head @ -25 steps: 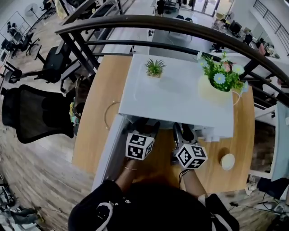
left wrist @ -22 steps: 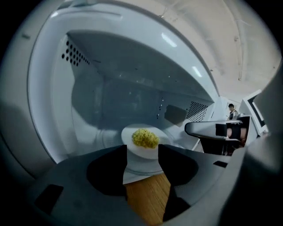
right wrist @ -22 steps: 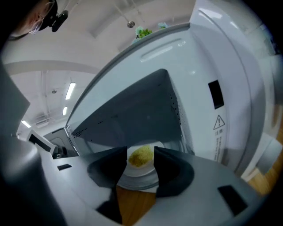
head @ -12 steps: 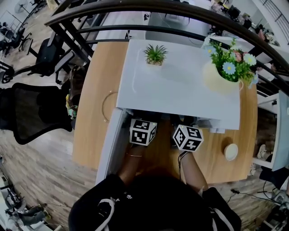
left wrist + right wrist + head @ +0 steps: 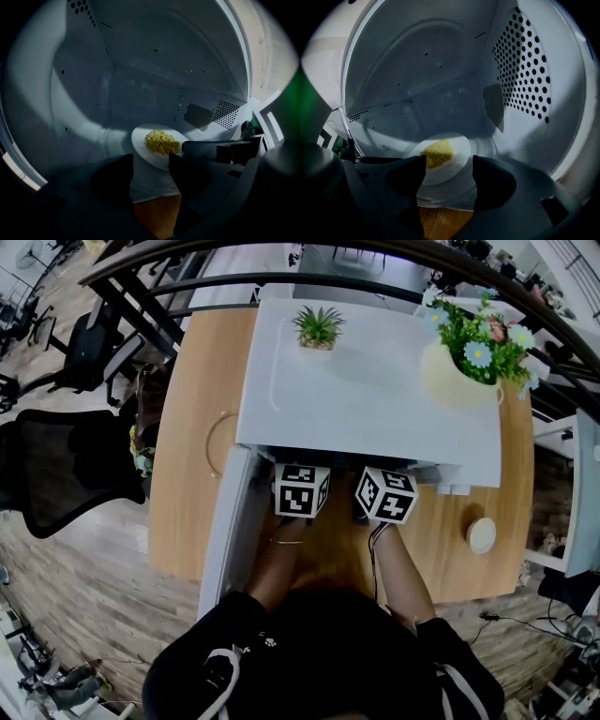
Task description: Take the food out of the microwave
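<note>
Reach stage: our left gripper [image 5: 151, 173] and right gripper [image 5: 449, 180] now sit deeper in the microwave [image 5: 366, 418] than before, jaws apart and empty, with the plate [image 5: 140, 144] of yellow food [image 5: 161, 141] on its floor just ahead, ungrasped.

Wooden table [image 5: 183, 493] carrying white microwave [image 5: 375, 409], sitting mid-table. Small round white object [image 5: 482, 535] lying right of microwave, near front edge. Thin loop [image 5: 209, 442] lying just beside microwave's left side.
</note>
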### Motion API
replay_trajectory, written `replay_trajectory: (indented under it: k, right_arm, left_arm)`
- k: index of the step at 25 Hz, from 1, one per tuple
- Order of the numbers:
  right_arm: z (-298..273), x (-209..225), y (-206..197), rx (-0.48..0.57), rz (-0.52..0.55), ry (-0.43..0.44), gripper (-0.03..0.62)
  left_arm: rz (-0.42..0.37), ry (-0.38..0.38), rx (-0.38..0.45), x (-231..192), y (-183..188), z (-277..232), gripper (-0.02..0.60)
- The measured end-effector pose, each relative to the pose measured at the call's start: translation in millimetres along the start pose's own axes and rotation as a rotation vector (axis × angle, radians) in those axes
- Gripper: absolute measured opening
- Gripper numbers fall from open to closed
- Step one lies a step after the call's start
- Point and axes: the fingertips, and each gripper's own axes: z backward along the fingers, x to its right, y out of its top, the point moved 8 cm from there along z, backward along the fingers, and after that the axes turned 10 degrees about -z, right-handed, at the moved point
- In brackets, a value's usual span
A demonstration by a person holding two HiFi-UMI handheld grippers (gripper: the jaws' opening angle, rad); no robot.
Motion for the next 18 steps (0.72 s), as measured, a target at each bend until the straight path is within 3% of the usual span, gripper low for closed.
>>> replay_trajectory:
  k: [18]
  right_arm:
    - [-8.7,2.1,-0.7,-0.021,0.03,0.03,0.273]
  left_arm:
    - [-0.012,-0.016,-0.032,5.3,4.2,-7.8,0.216]
